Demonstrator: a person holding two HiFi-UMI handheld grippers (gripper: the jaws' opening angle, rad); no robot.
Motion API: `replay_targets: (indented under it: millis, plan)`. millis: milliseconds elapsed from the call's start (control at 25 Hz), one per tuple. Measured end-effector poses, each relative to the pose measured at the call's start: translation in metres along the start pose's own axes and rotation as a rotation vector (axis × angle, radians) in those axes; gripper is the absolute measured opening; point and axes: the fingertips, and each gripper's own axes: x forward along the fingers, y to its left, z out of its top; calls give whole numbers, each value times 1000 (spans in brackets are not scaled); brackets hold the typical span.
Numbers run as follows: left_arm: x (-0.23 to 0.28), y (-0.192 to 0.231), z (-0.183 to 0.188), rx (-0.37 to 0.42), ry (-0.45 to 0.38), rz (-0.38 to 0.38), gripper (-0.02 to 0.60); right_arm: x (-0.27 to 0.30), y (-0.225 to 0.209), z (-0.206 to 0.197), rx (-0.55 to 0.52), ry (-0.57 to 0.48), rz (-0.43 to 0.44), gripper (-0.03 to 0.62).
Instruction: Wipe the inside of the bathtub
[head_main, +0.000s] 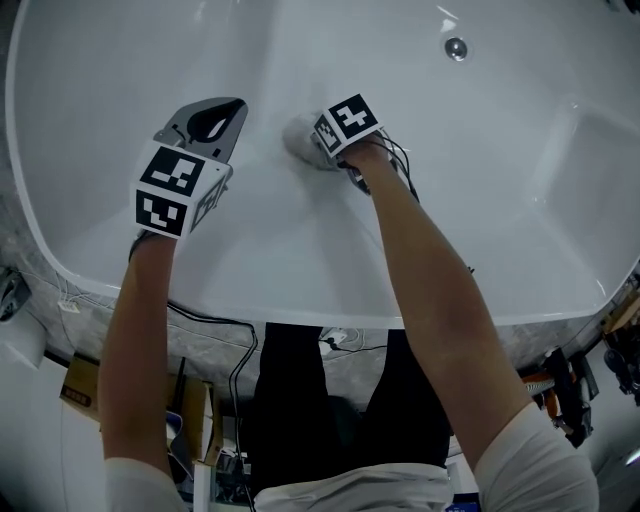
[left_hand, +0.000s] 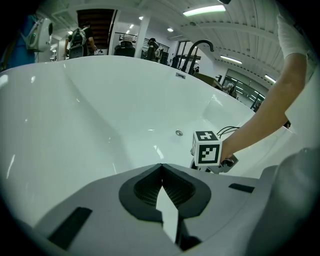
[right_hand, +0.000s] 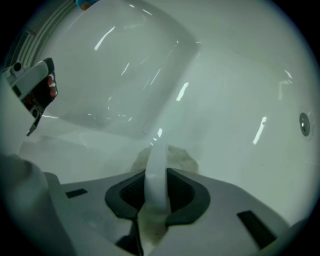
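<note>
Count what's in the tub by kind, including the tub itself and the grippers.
bathtub: 1
grippers: 2, the left gripper shut and empty, the right gripper shut on the wiper
wiper: 1, with a white handle and a greyish pad against the tub wall
round metal fitting: 1
Total: 5

Three close views, one shared bathtub (head_main: 480, 240)
</note>
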Motion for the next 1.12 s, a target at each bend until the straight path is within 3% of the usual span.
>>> replay_targets:
  millis: [640,960,1120]
  plan:
    - [-41,58,-28,-86,14,81,11,35,70,74,-71,-58,54,97]
    - [-44,62,-20,-123,-17,75,11,37,92,90,-126,-80,71,97]
    - [-48,60,-14,-127,-31,68,11,20,103,93,-98,-149,111,97]
